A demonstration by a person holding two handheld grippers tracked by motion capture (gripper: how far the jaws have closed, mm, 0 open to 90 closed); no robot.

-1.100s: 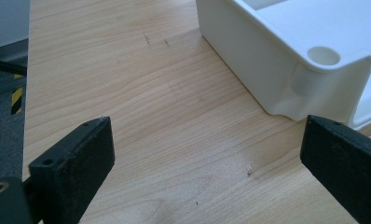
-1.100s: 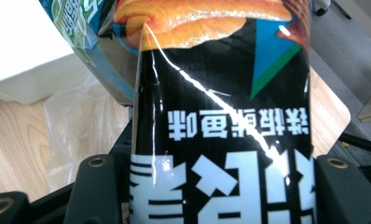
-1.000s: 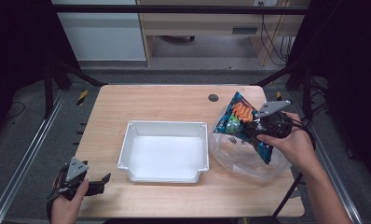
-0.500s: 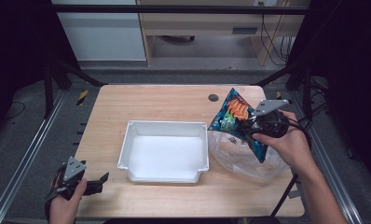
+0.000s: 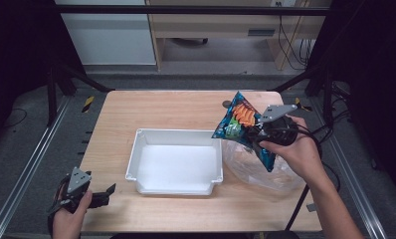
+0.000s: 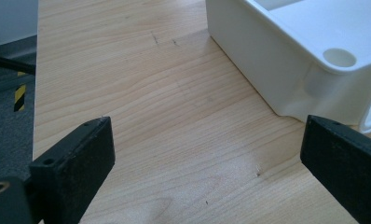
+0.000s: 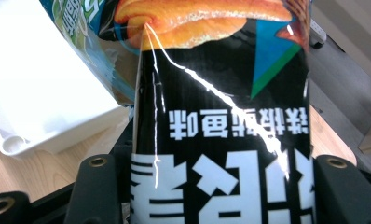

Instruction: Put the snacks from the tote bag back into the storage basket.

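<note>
Two grippers in play, only one matters. My right gripper (image 5: 258, 133) pinches the snack bag (image 5: 242, 124), jaws pressed on its lower part; the bag hangs in the air over the white bin's (image 5: 136, 149) right rim, above a clear plastic bag (image 5: 265, 172) on the table (image 5: 161, 107). Bag's long axis runs diagonal, top corner up and away from me. Bin's open hollow lies just left of the held bag, so I judge a short leftward carry and drop. Left gripper (image 5: 99, 194) sits spread wide, empty, at the near-left table corner, well apart from the bin.
</note>
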